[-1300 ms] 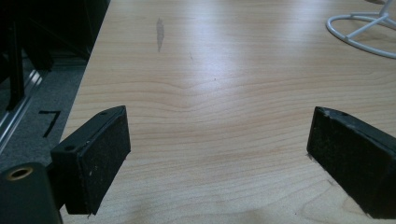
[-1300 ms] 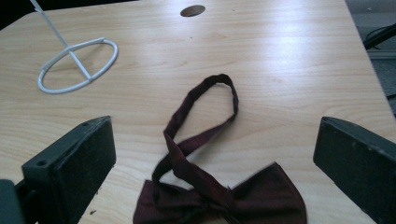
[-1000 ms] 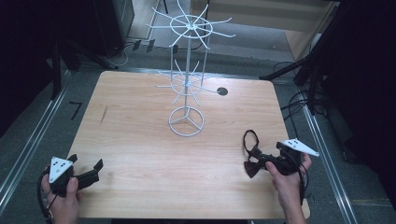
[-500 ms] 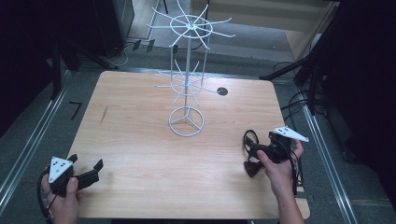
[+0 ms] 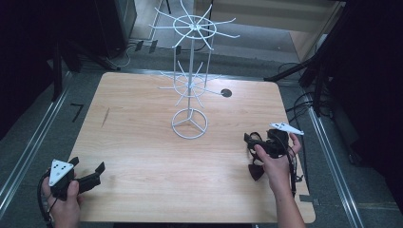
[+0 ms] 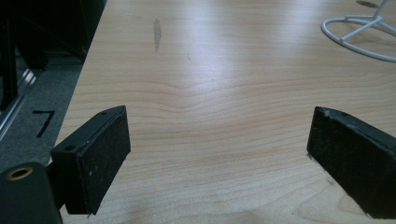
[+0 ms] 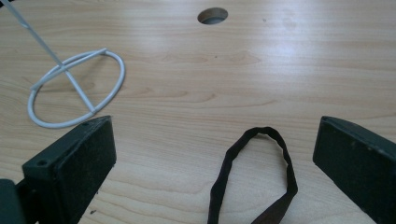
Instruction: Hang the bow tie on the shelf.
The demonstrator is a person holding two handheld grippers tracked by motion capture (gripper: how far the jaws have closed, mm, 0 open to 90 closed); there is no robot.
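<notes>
- The black hair band (image 7: pixel 254 179) lies flat on the table (image 5: pixel 142 142) near its right edge, between the right gripper's (image 5: pixel 252 154) wide-open jaws.
- The right hand (image 5: pixel 275 164) has pushed that gripper forward and leftward since half a second ago.
- The left gripper (image 5: pixel 90 173), also open and empty, stays at the near left corner.
- The white wire rack (image 5: pixel 190 95) stands mid-table.

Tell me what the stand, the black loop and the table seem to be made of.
Stand: looks like thin metal wire with a glossy white coat; slim rods and a ring base.
Loop: probably fabric or elastic, matte black; a flat, crinkled band lying limp between the open right gripper's jaws.
Table: light wood or wood-look laminate, with visible grain and a soft sheen.
</notes>
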